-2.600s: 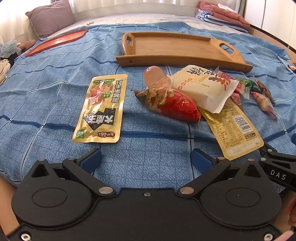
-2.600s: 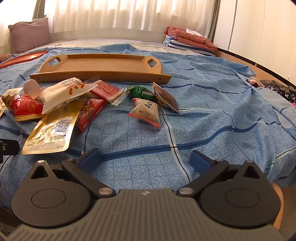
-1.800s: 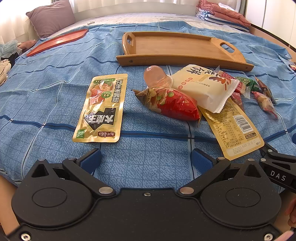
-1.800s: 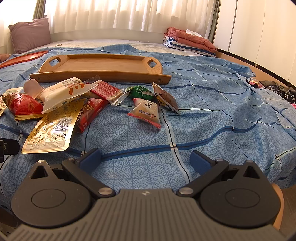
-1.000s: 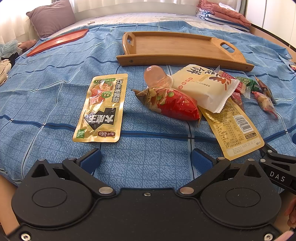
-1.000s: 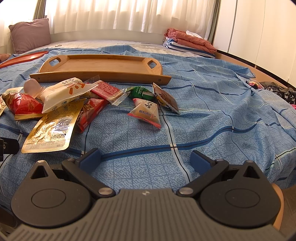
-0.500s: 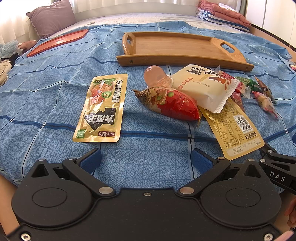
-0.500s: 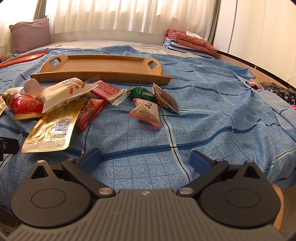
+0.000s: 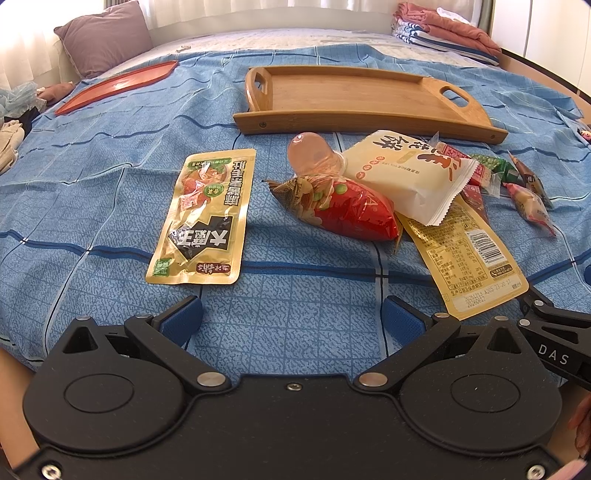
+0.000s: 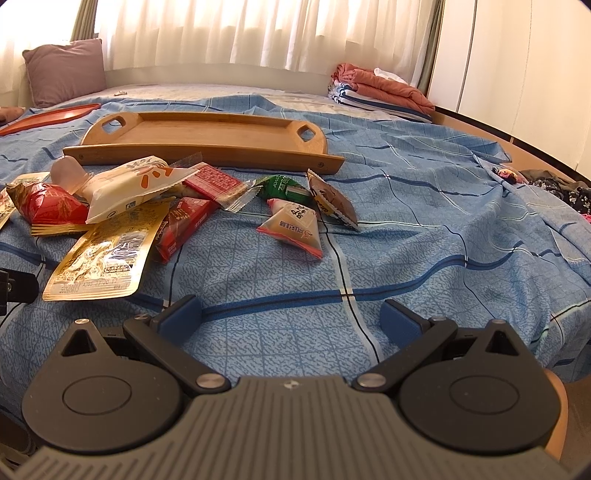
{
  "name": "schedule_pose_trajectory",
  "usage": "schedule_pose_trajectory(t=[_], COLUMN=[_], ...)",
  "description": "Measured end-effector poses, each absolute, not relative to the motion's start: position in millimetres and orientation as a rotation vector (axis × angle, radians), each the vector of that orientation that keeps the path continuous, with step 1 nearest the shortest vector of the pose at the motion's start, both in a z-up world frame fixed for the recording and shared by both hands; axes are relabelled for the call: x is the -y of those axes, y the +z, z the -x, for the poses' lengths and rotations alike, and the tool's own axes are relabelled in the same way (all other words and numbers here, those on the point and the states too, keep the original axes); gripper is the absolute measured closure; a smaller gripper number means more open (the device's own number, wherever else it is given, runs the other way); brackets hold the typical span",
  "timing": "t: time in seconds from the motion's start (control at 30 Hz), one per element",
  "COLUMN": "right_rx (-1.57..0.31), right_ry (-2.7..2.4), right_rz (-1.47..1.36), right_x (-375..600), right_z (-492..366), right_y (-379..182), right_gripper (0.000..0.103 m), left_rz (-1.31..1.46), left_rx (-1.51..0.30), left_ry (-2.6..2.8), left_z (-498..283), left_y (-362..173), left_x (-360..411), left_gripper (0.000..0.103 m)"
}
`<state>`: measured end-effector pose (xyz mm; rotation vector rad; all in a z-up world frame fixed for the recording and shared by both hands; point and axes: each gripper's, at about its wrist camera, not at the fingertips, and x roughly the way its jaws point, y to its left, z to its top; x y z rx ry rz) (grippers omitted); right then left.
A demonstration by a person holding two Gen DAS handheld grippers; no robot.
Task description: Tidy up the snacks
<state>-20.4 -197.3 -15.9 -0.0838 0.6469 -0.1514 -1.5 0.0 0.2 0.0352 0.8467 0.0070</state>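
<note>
Wooden tray beyond snack pile; red dish far left

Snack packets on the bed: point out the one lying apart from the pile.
The flat yellow packet, alone on the blanket left of the heap; the rest touch or overlap.

- Bright daylight thru sheer white curtains at back; window area blown out.
- Glare on glossy gold foil snack pouch and yellow-green sauce pouch.
- Soft short shadows under red puffed snack bag.
- Strong fisheye bend: long wooden tray w/ handles looks bowed; corners vignetted dark.
- Both views sharp, no motion blur.
</note>
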Motion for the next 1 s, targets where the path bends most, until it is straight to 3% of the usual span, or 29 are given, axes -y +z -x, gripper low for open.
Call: schedule_pose_trajectory(t=[0.5,0.67,0.8,0.87,1.0], right_rx=[-0.611,-0.581,-0.513,-0.494,-0.491], right_ry=[-0.188,-0.13,-0.039,0.021,0.108], right_rz=[0.057,0.038,0.069,0.064,0.055], right_x=[195,201,191,183,160], right_z=[21,37,54,56,45], right_y=[-20,-7,5,12,17], right_gripper=[0.0,0.0,0.001,0.005,0.023], left_rz=[-0.048,-0.017,-0.012,-0.007,0.021], left_rx=[-0.724,-0.748,-0.658,-0.586,-0.522], left_ry=[0.006,-0.024,-0.024,0.007,0.059], left_z=[17,16,28,34,26], left_y=[-11,2,18,27,37], left_x=[-2,-10,-16,-21,-36], left_gripper=[0.0,0.0,0.0,0.0,0.0])
